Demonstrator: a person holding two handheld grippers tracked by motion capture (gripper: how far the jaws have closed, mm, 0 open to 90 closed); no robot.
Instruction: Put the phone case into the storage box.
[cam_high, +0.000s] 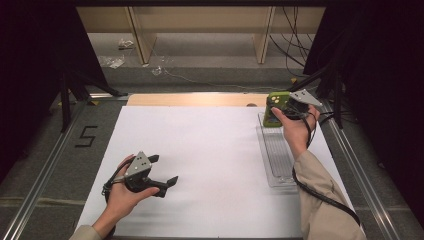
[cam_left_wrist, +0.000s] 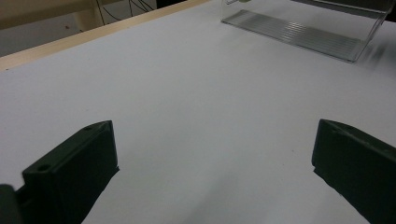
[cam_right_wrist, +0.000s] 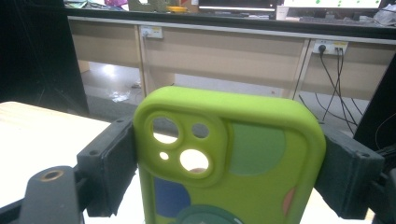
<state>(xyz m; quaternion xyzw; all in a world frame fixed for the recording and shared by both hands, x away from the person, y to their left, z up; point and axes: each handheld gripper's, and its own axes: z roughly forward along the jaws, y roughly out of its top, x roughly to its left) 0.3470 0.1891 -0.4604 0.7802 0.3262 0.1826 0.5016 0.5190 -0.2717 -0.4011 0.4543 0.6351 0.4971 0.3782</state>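
Note:
A lime-green phone case (cam_high: 276, 107) (cam_right_wrist: 233, 154) with camera cut-outs and coloured patches stands upright between the jaws of my right gripper (cam_high: 280, 109) (cam_right_wrist: 229, 163), which is shut on its two sides, above the far end of a clear plastic tray (cam_high: 276, 155). My left gripper (cam_high: 162, 170) (cam_left_wrist: 215, 163) rests low over the white sheet (cam_high: 200, 160) at the front left, its jaws wide open with nothing between them. In the left gripper view the clear tray (cam_left_wrist: 303, 28) lies farther off, at the top right.
The white sheet covers most of the table, with a wooden edge (cam_high: 195, 99) along the back. Metal rails (cam_high: 47, 165) run along both sides. Black tripod legs (cam_high: 75, 85) stand at the back left and cables (cam_high: 295, 45) hang at the back right.

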